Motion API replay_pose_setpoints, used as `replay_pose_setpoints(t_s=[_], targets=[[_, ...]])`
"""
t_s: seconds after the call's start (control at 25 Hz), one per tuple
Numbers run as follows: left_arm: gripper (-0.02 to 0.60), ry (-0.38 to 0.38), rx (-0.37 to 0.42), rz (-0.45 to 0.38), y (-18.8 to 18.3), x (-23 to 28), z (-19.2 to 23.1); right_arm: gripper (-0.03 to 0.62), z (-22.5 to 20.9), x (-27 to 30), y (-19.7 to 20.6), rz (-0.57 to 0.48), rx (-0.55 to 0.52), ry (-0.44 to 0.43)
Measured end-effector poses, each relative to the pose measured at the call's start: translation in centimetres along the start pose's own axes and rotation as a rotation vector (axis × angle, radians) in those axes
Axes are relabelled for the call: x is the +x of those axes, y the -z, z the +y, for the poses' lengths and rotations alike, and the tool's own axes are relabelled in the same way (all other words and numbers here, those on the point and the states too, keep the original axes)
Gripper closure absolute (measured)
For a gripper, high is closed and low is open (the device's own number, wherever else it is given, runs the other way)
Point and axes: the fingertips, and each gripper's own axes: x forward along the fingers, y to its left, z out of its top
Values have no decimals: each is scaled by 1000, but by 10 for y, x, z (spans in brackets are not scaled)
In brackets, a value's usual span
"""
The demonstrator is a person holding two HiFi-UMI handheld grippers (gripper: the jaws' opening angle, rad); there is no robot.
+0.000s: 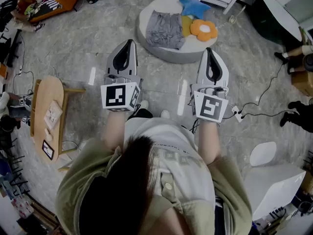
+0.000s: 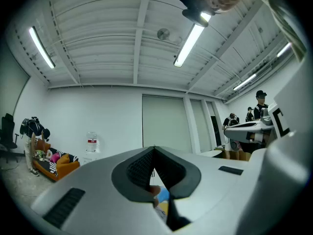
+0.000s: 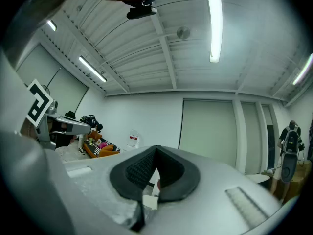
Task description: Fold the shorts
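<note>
Left gripper [image 1: 128, 44] and right gripper [image 1: 210, 52], head view: both held out level in front of me, side by side, well apart from each other. Each has its jaws together with nothing between them. Task not yet started.

Same view: the shorts [image 1: 165, 29] lie on the left half of a low round bench [image 1: 171, 57], ahead of both grippers and untouched. They are grey, rumpled and roughly flat. An orange flower cushion [image 1: 204, 30] sits just beside them to the right, with a blue star cushion [image 1: 194, 7] behind that.

Left gripper view: jaw tips meet in a closed point. Nothing is clamped. Small patches of blue and orange show below the tips, which I take to be the cushions far ahead. The shorts cannot be made out here.

Right gripper view: jaws likewise pressed together and empty. Only the room's far wall shows beyond them.

Handling judgement: the fabric looks light, soft and limp, so it should sag and bunch when lifted, and the wrinkles will need smoothing. A thin layer is easy to miss or to pinch double. My plan is to open both grippers and take one outer edge corner with each, so the cloth stays spread. The flower cushion is close, so it could get dragged along.
</note>
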Motion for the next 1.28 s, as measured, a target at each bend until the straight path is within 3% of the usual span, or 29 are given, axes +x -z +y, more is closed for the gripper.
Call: replay_pose_setpoints(t_s=[0.64,1.04,1.28], targets=[[572,-22,35,23,4,3,-13,595,-15,0,-1,-28,22,-33],[572,-84,42,31,3,5,-17,595,-28,5,14,-20,15,-90],[569,-94,14,53,9,19,-1,595,-28,28,31,13,188,-139]])
